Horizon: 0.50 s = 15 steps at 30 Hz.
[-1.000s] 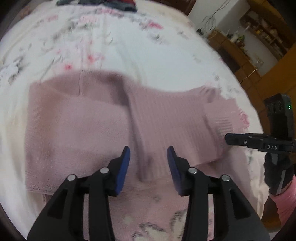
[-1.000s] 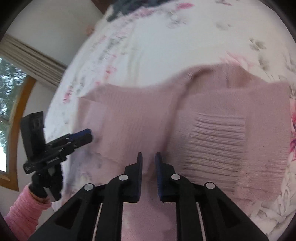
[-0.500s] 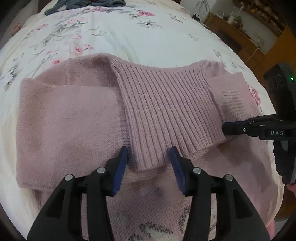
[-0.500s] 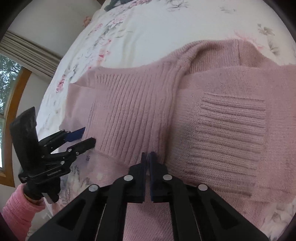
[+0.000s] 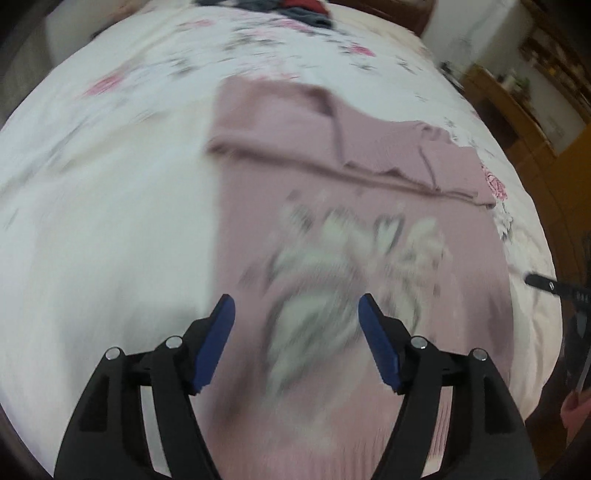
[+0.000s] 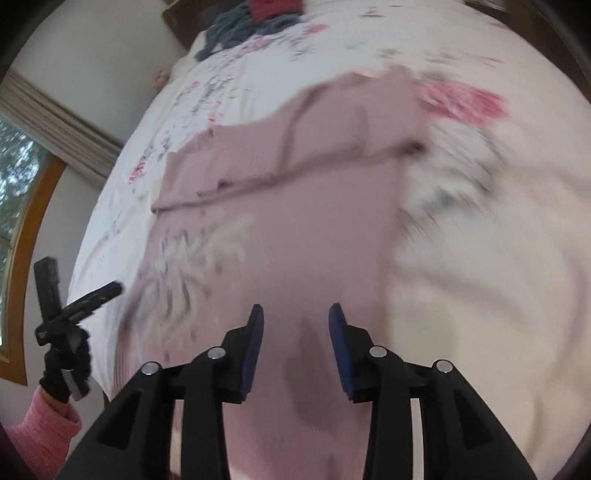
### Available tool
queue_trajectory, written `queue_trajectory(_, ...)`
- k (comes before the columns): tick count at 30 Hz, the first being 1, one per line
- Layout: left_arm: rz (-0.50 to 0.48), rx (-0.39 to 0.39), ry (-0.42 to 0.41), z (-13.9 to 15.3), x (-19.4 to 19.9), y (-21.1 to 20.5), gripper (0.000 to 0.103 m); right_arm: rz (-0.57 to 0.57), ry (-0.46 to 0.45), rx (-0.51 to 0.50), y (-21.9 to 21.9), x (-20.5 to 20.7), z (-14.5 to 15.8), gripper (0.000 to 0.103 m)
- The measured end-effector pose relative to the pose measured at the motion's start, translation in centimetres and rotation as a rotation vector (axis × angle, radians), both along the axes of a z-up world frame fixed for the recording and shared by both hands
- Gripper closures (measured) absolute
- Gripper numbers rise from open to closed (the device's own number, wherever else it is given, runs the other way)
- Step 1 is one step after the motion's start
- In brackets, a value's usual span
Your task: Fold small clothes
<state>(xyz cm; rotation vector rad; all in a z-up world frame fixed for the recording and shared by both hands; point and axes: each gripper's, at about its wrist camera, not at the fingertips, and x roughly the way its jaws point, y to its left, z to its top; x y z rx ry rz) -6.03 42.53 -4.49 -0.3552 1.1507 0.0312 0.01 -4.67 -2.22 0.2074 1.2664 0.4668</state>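
Note:
A pink knit sweater lies flat on the floral bedspread, its sleeves folded across the upper part and a pale flower pattern on its body. My left gripper hovers open above the sweater's lower body, with nothing between its blue pads. The same sweater fills the middle of the right wrist view. There my right gripper stands open over the sweater's lower half, empty. The left gripper also shows at the left edge of that view, and the right gripper's tip shows at the far right of the left wrist view.
A heap of dark blue and red clothes lies at the far end of the bed. A window with a curtain is to the left, wooden furniture to the right. A pink sleeve holds the left gripper.
Both grippers have pulled back from the folded sleeves toward the sweater's lower body. The right gripper has gone from shut to open, and the left gripper has opened wider.

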Motion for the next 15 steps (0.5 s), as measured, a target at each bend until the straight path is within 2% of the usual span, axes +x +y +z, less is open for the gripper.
queue_trajectory(3,0.033,0.052,0.012,0.5,-3.7,0.4,0.030,-0.048,-0.003,-0.021,-2.1,-3.7,0.7,0.054)
queue_trajectory(5,0.062,0.033,0.030,0.4,-6.0,1.0,0.029,-0.100,0.038,0.012,-3.9,-6.1,0.5,0.054)
queue_trajectory(8,0.099,0.029,0.057,-0.1,-8.6,1.6,0.029,-0.120,0.076,0.034,-5.1,-8.7,0.0,0.053)
queue_trajectory(11,0.113,-0.012,0.088,-0.9,-10.1,2.1,0.029,-0.115,0.104,0.027,-5.4,-10.7,-0.9,0.052)
queue_trajectory(15,0.114,-0.010,0.119,-1.8,-10.7,2.0,0.029,-0.107,0.158,0.016,-5.1,-12.2,-3.1,0.050)
